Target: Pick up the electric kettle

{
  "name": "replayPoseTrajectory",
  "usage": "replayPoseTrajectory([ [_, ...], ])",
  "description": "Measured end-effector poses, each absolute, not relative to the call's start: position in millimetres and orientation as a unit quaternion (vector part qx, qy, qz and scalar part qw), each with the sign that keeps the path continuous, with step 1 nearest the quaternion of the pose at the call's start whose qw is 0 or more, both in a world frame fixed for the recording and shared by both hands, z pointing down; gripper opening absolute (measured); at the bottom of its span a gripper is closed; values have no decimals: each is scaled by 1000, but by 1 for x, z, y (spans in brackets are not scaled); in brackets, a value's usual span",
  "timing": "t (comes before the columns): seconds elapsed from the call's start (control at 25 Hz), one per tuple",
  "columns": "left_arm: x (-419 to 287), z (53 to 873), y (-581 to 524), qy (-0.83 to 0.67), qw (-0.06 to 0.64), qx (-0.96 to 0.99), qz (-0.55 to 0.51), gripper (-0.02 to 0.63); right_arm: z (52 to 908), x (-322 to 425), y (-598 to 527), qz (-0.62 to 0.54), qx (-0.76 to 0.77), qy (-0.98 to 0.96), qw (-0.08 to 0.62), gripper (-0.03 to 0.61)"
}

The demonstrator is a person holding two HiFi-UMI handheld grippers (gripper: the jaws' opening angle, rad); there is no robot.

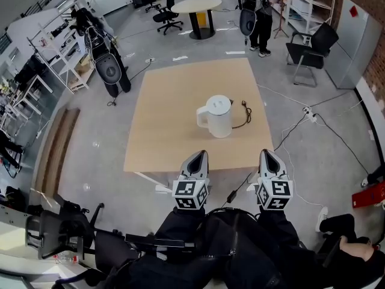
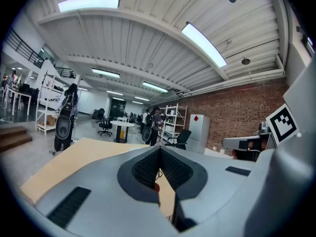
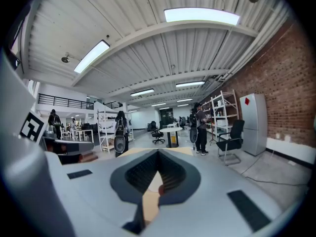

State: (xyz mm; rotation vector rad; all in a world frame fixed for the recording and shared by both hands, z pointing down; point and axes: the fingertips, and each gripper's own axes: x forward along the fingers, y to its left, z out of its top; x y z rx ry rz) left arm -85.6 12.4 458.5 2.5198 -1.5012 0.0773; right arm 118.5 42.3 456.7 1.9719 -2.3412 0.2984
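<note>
A white electric kettle (image 1: 216, 116) stands upright a little right of the middle of the light wooden table (image 1: 168, 101), handle to the left. A black cord (image 1: 243, 117) lies beside it on the right. My left gripper (image 1: 200, 154) and right gripper (image 1: 266, 153) hover side by side at the table's near edge, well short of the kettle. Both point toward it with nothing in them. In the left gripper view the left gripper (image 2: 160, 149) has its jaws shut to a point. The right gripper (image 3: 158, 152) looks the same in its own view. Their jaws hide the kettle there.
A black office chair (image 1: 60, 230) stands at the lower left by my legs. Cables (image 1: 313, 116) run over the floor right of the table. A black stand (image 1: 111, 71) is off the table's far left corner. A round table (image 1: 197, 6), a standing person (image 1: 260, 11) and a chair (image 1: 310, 50) are behind.
</note>
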Motion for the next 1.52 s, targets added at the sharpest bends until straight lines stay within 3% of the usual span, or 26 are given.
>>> replayPoseTrajectory([
  [0.76,-49,449,1,-531,72,843,45,0,456,131,28,93,618,-780,37,3],
  [1.52,-39,478,25,-568,94,816,60,0,491,156,42,124,596,-792,52,3],
])
